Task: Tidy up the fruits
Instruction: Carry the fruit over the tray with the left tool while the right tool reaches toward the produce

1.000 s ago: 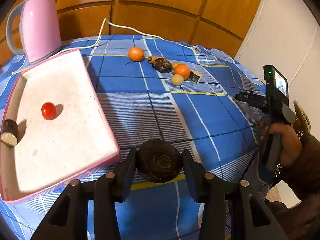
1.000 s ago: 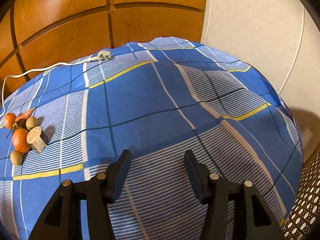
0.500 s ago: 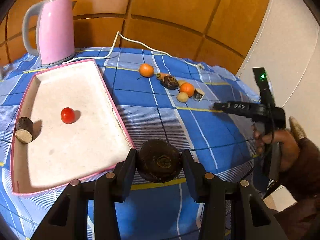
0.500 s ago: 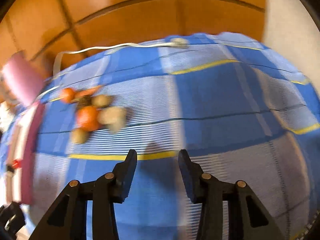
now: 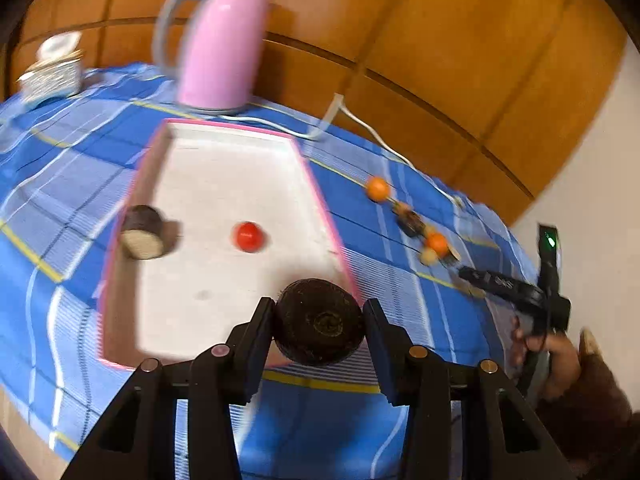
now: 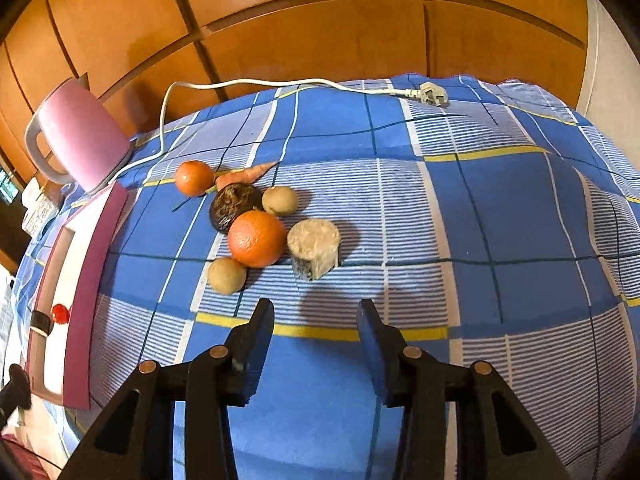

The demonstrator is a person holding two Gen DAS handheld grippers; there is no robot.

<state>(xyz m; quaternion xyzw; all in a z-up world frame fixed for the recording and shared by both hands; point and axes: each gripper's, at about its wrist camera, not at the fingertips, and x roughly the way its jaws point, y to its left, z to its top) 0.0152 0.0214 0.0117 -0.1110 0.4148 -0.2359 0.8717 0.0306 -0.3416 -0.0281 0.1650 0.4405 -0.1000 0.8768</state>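
1. The left gripper (image 5: 319, 322) clamps a dark, round, rough-skinned fruit (image 5: 319, 322) between both pads, held above the near right corner of the pink-rimmed tray (image 5: 320, 204).
2. The tray sits on a blue checked tablecloth (image 6: 480, 208). Inside it lie 2 items, well apart: a small red fruit (image 5: 249, 236) near the middle and a stubby cut cylinder with a pale end (image 5: 142, 232) against the left wall.
3. A pink kettle (image 5: 221, 46) stands just beyond the tray's far edge, its white cord (image 6: 256, 83) trailing across the cloth to a loose plug (image 6: 431, 94).
4. The right gripper (image 6: 316, 330) hangs empty over the cloth, its jaws parted at a moderate width with nothing between them, pointing toward a cluster of produce.
5. That cluster holds a large orange (image 6: 257, 238) at the centre, touching a pale cut cylinder (image 6: 314, 248) on its right and a second dark round fruit (image 6: 234, 206) behind it.
6. 2 small tan fruits sit at either end of the orange: the near tan fruit (image 6: 226, 275) and the far tan fruit (image 6: 280, 200).
7. A smaller orange (image 6: 194, 178) and a carrot (image 6: 244, 175) lie at the cluster's far side, the carrot touching the dark fruit.
8. In the left wrist view, a person's hand (image 5: 556, 356) grips the right gripper's handle at the table's right edge.
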